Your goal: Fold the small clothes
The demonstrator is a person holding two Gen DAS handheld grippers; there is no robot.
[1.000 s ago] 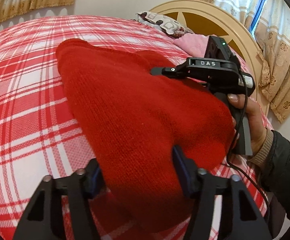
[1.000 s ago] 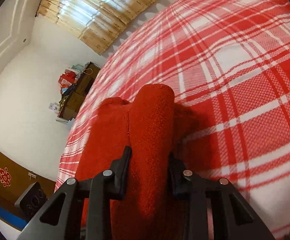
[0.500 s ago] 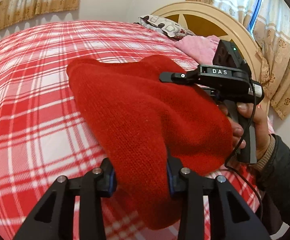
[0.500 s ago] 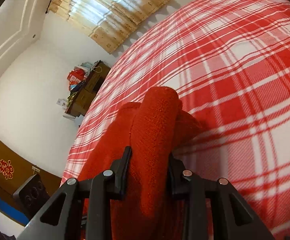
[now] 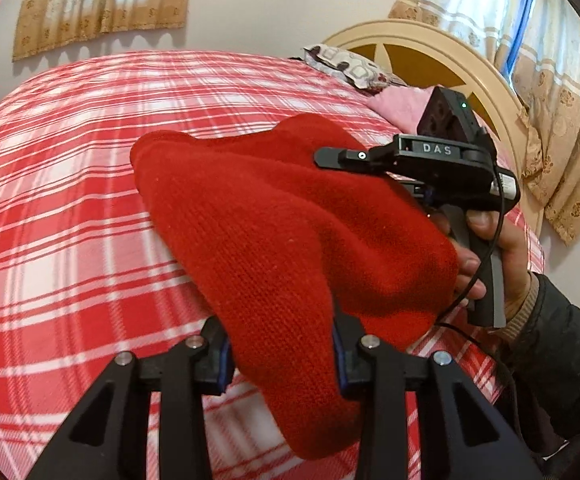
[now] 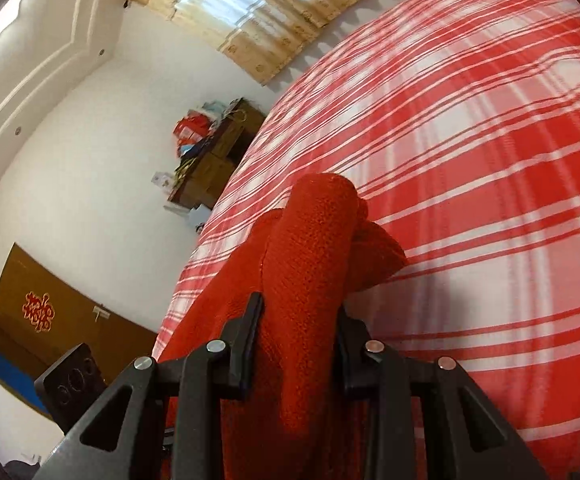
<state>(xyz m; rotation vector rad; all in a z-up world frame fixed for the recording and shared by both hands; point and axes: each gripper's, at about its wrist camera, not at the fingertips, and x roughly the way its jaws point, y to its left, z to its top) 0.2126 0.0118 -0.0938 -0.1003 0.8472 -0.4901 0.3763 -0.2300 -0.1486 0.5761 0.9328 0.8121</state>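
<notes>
A red knitted garment (image 5: 273, 232) hangs bunched above the red-and-white plaid bedspread (image 5: 57, 200). My left gripper (image 5: 281, 352) is shut on its near edge, both pads pressing the knit. In the left wrist view my right gripper (image 5: 330, 158) reaches in from the right, held by a hand (image 5: 490, 252), and grips the far side of the garment. The right wrist view shows that gripper (image 6: 298, 340) shut on a thick rolled fold of the red garment (image 6: 310, 248), which droops past it onto the bedspread (image 6: 470, 160).
A cream round headboard (image 5: 450, 52) with a patterned pillow (image 5: 350, 66) and a pink cloth (image 5: 402, 106) stands at the bed's far right. Curtains (image 5: 562, 128) hang right. A cluttered wooden cabinet (image 6: 213, 152) stands past the bed's edge, and a brown door (image 6: 49, 320) is lower left.
My left gripper's jaws narrowed onto the garment's edge. Both grippers lifted the garment and carried it across the bed; less of it lies on the bedspread.
</notes>
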